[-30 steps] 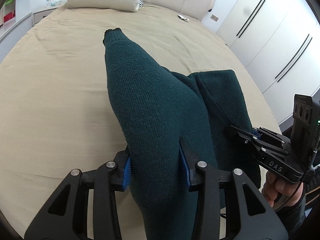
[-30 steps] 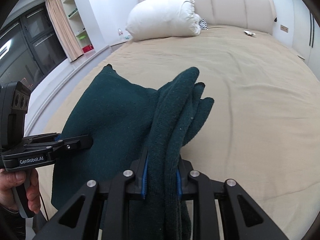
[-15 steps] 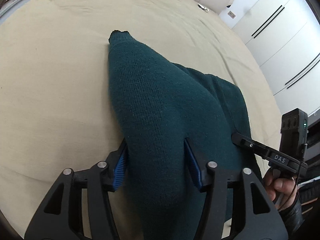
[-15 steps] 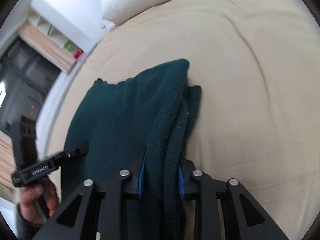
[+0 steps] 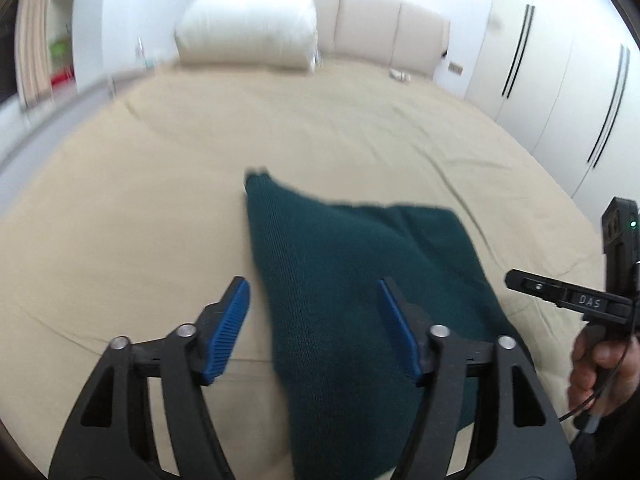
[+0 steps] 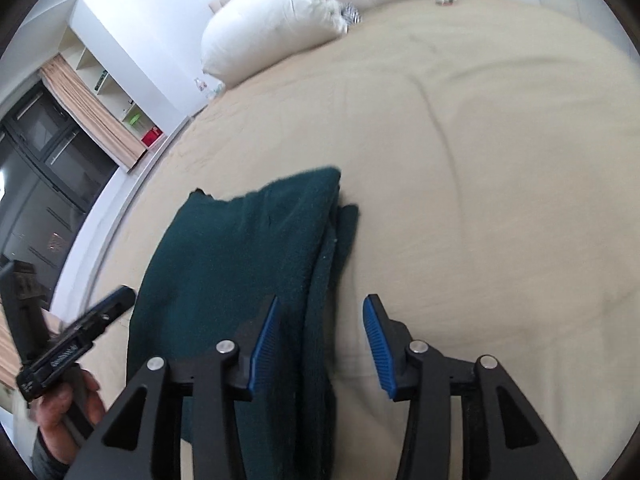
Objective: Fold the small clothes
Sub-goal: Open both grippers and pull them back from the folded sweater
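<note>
Now, left wrist view: left hand-held gripper (image 5: pixel 312 326) at frame bottom, jaws opening, pads clear of the green sweater (image 5: pixel 360 280), which lies folded on the bed (image 5: pixel 120 208), centre to lower right, long axis running up-frame from the jaws. Right hand-held gripper (image 5: pixel 516 280) enters at right edge, just beside the sweater's right side.

Right wrist view: right hand-held gripper (image 6: pixel 320 340) pitched down, jaws opening; sweater's (image 6: pixel 240 264) stacked right edge runs between the pads, ungripped. Both equally near; release looks nearly complete.
</note>
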The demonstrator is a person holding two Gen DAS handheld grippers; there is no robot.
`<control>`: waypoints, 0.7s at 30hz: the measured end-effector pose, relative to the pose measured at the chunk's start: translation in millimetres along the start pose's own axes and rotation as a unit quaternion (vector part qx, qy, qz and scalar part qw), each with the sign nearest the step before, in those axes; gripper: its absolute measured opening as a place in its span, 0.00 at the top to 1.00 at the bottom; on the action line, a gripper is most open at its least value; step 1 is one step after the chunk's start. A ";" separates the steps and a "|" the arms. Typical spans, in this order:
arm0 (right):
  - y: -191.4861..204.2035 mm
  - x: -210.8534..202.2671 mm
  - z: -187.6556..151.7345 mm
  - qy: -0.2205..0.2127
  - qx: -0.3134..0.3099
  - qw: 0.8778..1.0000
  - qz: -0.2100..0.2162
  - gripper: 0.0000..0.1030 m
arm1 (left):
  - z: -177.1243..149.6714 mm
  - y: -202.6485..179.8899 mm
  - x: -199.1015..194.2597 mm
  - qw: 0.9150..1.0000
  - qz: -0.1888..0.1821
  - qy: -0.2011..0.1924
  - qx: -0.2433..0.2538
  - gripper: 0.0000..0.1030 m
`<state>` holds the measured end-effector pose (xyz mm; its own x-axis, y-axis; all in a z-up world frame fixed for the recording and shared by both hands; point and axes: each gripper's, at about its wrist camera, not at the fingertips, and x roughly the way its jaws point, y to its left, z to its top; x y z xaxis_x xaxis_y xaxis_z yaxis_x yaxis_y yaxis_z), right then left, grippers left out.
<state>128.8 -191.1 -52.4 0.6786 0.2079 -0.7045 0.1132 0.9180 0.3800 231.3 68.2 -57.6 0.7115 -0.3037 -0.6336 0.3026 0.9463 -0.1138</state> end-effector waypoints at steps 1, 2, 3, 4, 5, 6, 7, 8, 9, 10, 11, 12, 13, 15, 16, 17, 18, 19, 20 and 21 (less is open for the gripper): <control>0.5 -13.6 -1.4 -0.019 -0.005 1.000 -0.008 0.39 | -0.2 -7.4 -18.4 0.999 0.016 -0.029 0.015 0.20; 4.7 -28.2 -3.2 -0.039 -0.009 0.999 -0.013 0.36 | -1.4 -17.0 -40.1 0.997 0.036 -0.063 0.032 0.09; 8.5 -44.2 -4.4 -0.063 -0.014 0.998 -0.019 0.30 | -0.2 -23.6 -57.2 0.994 0.054 -0.088 0.046 0.04; 13.3 -58.6 -5.4 -0.087 -0.020 0.996 -0.026 0.25 | -2.2 -34.0 -81.7 0.987 0.079 -0.127 0.061 0.01; 17.4 -73.4 -7.5 -0.109 -0.028 0.993 -0.034 0.22 | -4.3 -41.3 -100.6 0.980 0.095 -0.158 0.072 0.00; 23.4 -88.3 -8.4 -0.134 -0.036 0.989 -0.042 0.15 | -6.4 -48.4 -118.6 0.973 0.109 -0.188 0.082 0.00; 29.8 -100.6 -9.3 -0.157 -0.044 0.985 -0.049 0.08 | -8.9 -55.2 -136.1 0.964 0.126 -0.216 0.088 0.00; 35.3 -115.3 -12.4 -0.181 -0.052 0.981 -0.055 0.04 | -11.2 -61.7 -155.2 0.955 0.149 -0.241 0.084 0.00; 40.7 -131.7 -15.8 -0.209 -0.058 0.974 -0.060 0.00 | -13.0 -64.0 -170.0 0.951 0.161 -0.254 0.074 0.00; 46.2 -145.9 -18.0 -0.235 -0.064 0.968 -0.061 0.00 | -13.7 -65.4 -183.9 0.950 0.161 -0.261 0.061 0.00; 52.7 -161.7 -20.1 -0.259 -0.071 0.961 -0.062 0.00 | -13.4 -65.6 -197.7 0.951 0.151 -0.265 0.046 0.00; 60.1 -170.3 -16.7 -0.273 -0.077 0.957 -0.064 0.00 | -12.0 -65.2 -207.3 0.953 0.142 -0.265 0.035 0.00; 66.5 -181.6 -15.8 -0.284 -0.084 0.953 -0.065 0.00 | -9.7 -66.0 -216.3 0.954 0.136 -0.265 0.031 0.00; 76.0 -205.2 -16.1 -0.307 -0.096 0.944 -0.067 0.00 | -5.8 -72.8 -234.5 0.952 0.148 -0.267 0.033 0.00; 80.6 -218.4 -17.4 -0.322 -0.100 0.939 -0.064 0.00 | -3.8 -75.2 -243.9 0.949 0.160 -0.269 0.034 0.00; 84.6 -231.2 -18.6 -0.338 -0.101 0.934 -0.060 0.00 | -2.3 -76.8 -254.0 0.947 0.171 -0.269 0.036 0.00; 88.3 -242.7 -19.3 -0.352 -0.101 0.929 -0.054 0.00 | -1.9 -77.6 -262.9 0.946 0.176 -0.270 0.036 0.00; 92.1 -251.7 -20.1 -0.358 -0.101 0.927 -0.047 0.00 | -1.8 -79.3 -269.1 0.946 0.175 -0.271 0.037 0.00; 95.4 -258.3 -20.6 -0.360 -0.101 0.926 -0.042 0.00 | -2.8 -81.2 -275.0 0.946 0.173 -0.272 0.038 0.00; 98.8 -263.9 -21.6 -0.361 -0.101 0.926 -0.037 0.00 | -4.5 -83.0 -277.5 0.946 0.177 -0.267 0.040 0.00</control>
<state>-54.7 -148.0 158.1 0.9912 -0.0714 -0.1112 0.0903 0.9803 0.1756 5.8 74.4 124.1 0.9900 -0.0021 -0.1411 0.0171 0.9944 0.1046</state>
